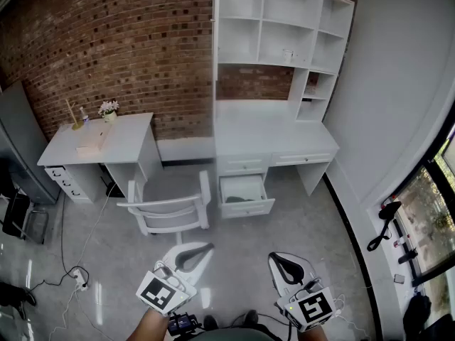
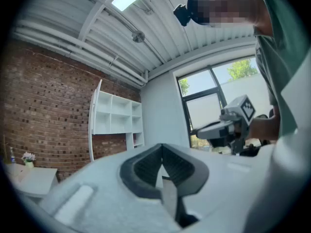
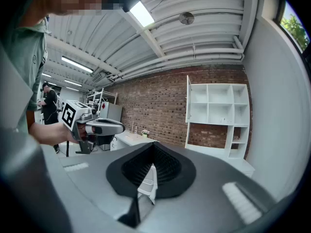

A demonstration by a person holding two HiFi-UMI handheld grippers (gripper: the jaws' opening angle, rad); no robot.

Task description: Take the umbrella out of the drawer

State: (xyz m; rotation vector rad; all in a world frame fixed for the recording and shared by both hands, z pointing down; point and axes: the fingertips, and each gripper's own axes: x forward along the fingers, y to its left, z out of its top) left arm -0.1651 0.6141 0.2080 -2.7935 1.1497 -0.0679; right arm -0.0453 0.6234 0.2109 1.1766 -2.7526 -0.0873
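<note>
Under the white shelf desk (image 1: 270, 137), one drawer (image 1: 247, 206) stands pulled out. A dark object (image 1: 237, 199) lies in it, too small to tell for sure that it is the umbrella. Both grippers are held low and near me, far from the drawer. My left gripper (image 1: 199, 251) (image 2: 163, 171) is shut with nothing between its jaws. My right gripper (image 1: 279, 261) (image 3: 150, 171) is shut and empty too. Each gripper view shows the other gripper held in a hand: the right gripper (image 2: 228, 127) and the left gripper (image 3: 92, 127).
A white chair (image 1: 170, 208) stands on the floor between me and the desk, left of the open drawer. A second white desk (image 1: 96, 144) with a small flower pot (image 1: 109, 110) stands at the left against the brick wall. Cables (image 1: 71, 272) trail over the floor at the left.
</note>
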